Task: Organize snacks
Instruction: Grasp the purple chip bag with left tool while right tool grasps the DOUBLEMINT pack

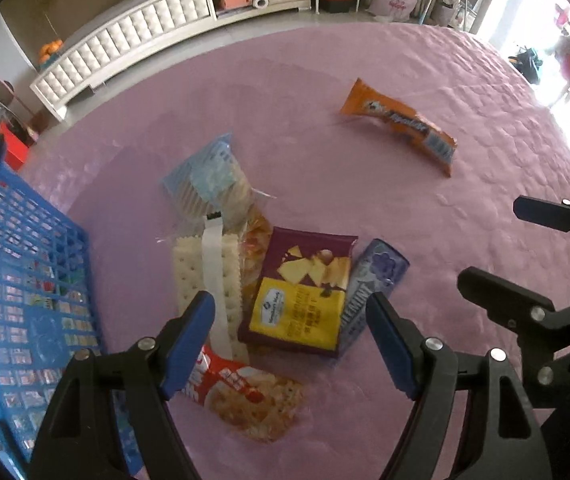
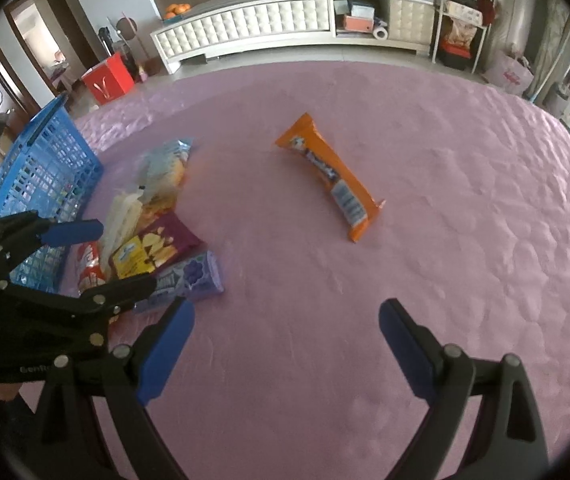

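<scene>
Pink quilted cloth [image 1: 365, 60] covers the whole work surface, and on it lie seven snack packets that I can count: six bunched together and one apart.

Of the cluster, directly beyond the left claw [image 1: 291, 320] sits one maroon-and-yellow flat packet of chips [image 1: 301, 292], lying between the lines of its two blue pads. Just right of it, touching, is one purple translucent mint packet [image 1: 369, 284]. Left of it lies one clear sleeve of pale crackers with a white strip [image 1: 205, 268], with one orange-printed clear bag [image 1: 253, 240] between them, partly covered. Farther out is one pale blue packet of round biscuits [image 1: 209, 176]. Close under the left pad is one red-and-white packet with a cereal picture [image 1: 245, 396].

One orange long wrapper with a blue label [image 2: 331, 178] lies alone, well ahead of the right claw [image 2: 285, 352] and well apart from the cluster.

One blue plastic lattice basket [image 1: 25, 280] stands to the left of the left claw, just beside the cluster; small coloured shapes show through its lattice, but I cannot tell what is inside.

Both claws have their jaws spread wide and grip nothing. The right claw hangs over bare cloth, with the cluster off to its left.
</scene>
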`<state>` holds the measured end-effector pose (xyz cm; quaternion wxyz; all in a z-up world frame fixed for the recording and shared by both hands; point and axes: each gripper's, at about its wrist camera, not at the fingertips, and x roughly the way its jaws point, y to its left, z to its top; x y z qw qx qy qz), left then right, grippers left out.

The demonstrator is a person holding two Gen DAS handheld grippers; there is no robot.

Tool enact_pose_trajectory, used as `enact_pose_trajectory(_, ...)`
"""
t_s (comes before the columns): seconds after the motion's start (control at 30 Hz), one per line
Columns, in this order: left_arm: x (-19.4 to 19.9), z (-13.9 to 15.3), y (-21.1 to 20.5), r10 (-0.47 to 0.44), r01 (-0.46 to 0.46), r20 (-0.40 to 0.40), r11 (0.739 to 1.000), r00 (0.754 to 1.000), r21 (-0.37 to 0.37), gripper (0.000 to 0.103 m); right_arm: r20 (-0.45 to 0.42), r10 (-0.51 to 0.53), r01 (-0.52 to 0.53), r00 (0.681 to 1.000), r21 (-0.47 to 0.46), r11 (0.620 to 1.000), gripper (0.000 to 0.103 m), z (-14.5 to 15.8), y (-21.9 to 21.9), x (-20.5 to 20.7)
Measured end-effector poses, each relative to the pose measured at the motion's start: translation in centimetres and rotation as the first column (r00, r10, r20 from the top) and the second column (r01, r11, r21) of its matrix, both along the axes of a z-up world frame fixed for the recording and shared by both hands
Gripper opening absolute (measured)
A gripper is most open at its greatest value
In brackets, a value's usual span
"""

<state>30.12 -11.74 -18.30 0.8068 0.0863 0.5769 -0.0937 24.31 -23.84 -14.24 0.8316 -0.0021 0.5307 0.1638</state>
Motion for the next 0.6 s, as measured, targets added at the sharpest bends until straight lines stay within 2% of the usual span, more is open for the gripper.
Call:
enact_pose_trajectory(0.13, 1.0, -0.8, 0.6, 0.027, -0.028, -0.028, 0.999, 0.999, -0.017, 0.076, 0.004, -0.023, 0.023, 1.000, 0.012, 1.000, 0.096, 0.0, -0.9, 0.2)
enact_pose_trajectory(0.27, 1.1, -0.9, 0.1, -0.016, 0.015, -0.029, 1.000, 0.999, -0.017, 0.075, -0.002, -0.053, 0.053, 0.999, 0.039, 0.998, 0.096, 0.1, -1.8, 0.4)
enact_pose_trajectory(0.33, 1.1, -0.8, 0.0, -0.029, 0.028, -0.037, 0.999, 0.999, -0.041, 0.066, -0.003, -0.061, 0.061, 0.998, 0.041, 0.997, 0.096, 0.1, -2.1, 0.4)
enact_pose_trajectory(0.4, 1.4, -0.9, -0.3, -0.031, 0.024, -0.066, 0.995, 0.997, -0.102, 0.047, -0.006, -0.062, 0.062, 0.998, 0.045, 0.997, 0.096, 0.2, -2.0, 0.3)
enact_pose_trajectory(0.47, 1.4, -1.0, -0.1, -0.026, 0.013, -0.084, 0.989, 0.996, -0.146, 0.046, -0.010, -0.060, 0.060, 0.998, 0.051, 0.997, 0.096, 0.2, -1.9, 0.2)
enact_pose_trajectory(0.53, 1.2, -1.0, 0.1, -0.021, 0.009, -0.080, 0.988, 0.997, -0.157, 0.044, -0.012, -0.057, 0.057, 0.998, 0.051, 0.997, 0.096, 0.3, -1.7, 0.2)
enact_pose_trajectory(0.6, 0.8, -0.9, 0.2, -0.015, 0.006, -0.066, 0.990, 0.998, -0.138, 0.044, -0.009, -0.051, 0.052, 0.999, 0.046, 0.998, 0.096, 0.6, -1.6, 0.1)
